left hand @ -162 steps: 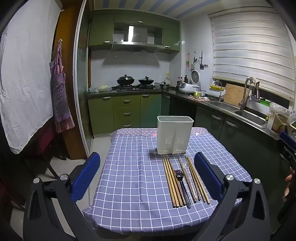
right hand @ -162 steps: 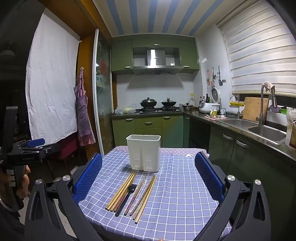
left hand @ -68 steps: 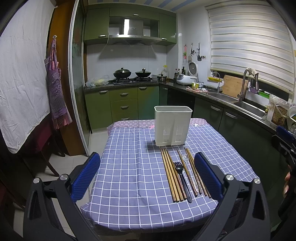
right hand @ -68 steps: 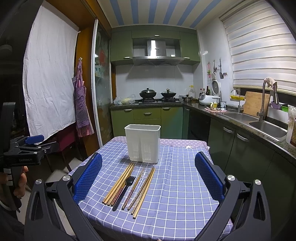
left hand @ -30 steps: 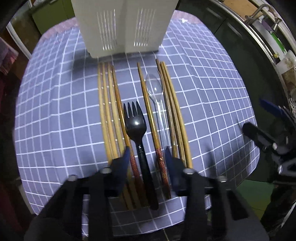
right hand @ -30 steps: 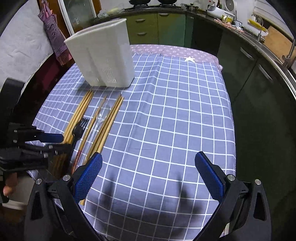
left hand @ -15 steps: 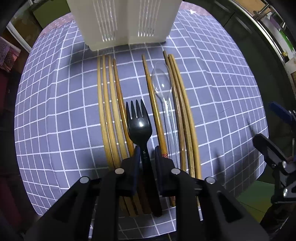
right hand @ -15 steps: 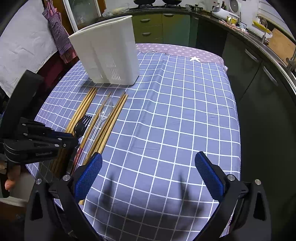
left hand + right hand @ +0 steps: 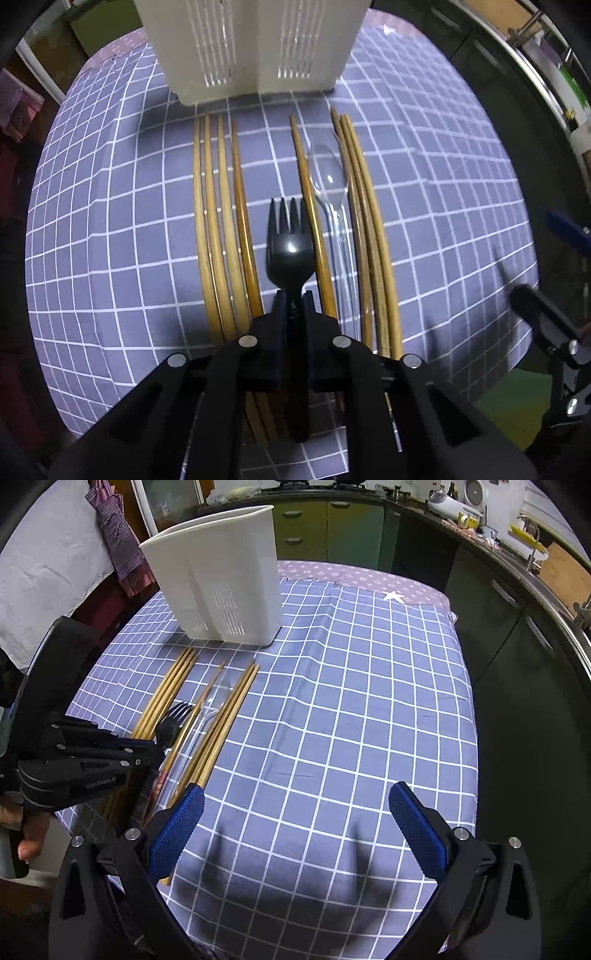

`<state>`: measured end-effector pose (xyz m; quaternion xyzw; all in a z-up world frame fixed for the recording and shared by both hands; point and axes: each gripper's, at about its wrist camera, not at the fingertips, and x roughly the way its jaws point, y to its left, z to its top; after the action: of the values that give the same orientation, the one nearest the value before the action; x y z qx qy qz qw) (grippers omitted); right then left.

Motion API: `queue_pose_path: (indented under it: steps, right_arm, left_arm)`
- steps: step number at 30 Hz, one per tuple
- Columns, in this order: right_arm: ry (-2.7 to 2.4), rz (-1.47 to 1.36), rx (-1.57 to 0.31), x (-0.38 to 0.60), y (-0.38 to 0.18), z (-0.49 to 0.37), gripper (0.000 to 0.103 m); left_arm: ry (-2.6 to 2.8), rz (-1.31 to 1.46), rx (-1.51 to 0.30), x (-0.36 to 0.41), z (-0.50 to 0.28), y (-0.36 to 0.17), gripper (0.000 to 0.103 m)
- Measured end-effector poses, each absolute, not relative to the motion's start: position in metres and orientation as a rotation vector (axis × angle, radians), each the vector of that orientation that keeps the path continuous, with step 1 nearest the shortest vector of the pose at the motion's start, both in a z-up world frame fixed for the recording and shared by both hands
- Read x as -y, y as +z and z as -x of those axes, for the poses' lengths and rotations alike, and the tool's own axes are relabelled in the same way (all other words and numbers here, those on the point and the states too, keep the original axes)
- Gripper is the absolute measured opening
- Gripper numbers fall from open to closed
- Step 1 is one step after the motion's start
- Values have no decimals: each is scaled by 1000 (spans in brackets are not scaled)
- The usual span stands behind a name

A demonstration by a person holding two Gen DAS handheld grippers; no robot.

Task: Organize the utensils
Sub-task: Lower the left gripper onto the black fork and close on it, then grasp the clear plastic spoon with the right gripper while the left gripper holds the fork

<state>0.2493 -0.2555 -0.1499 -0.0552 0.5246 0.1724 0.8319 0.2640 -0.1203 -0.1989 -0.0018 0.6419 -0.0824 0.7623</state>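
Left gripper [image 9: 293,302] clamping black fork [image 9: 290,240], right gripper [image 9: 295,823] agape only in its own view

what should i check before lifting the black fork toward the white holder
1. Left gripper jaws closed on the black fork handle: ok.
2. Grip sits just behind the fork head, long handle trailing back: ok.
3. No chopsticks caught in the jaws: cannot tell, they lie close on both sides.
4. Clear spoon free of the fork: ok, one chopstick lies between.
5. White holder upright beyond the utensils: ok.
6. Right gripper open, away from the row: ok.
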Motion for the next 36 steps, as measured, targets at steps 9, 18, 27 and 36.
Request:
queue_pose_path:
  steps: [9, 18, 27, 36]
  right_arm:
    - [370, 48, -1269, 244, -155, -279, 97]
    - [470, -40, -1400, 190, -165, -305, 58]
    - [430, 0, -1466, 154, -188, -321, 18]
    - [388, 7, -1520, 132, -209, -335, 15]
  left_arm:
    - [-210, 104, -1211, 94, -254, -144, 9]
    - [-177, 80, -1040, 65, -228, -112, 9]
    - [-178, 70, -1022, 59, -224, -117, 9]
    - [-185, 53, -1007, 56, -220, -115, 9]
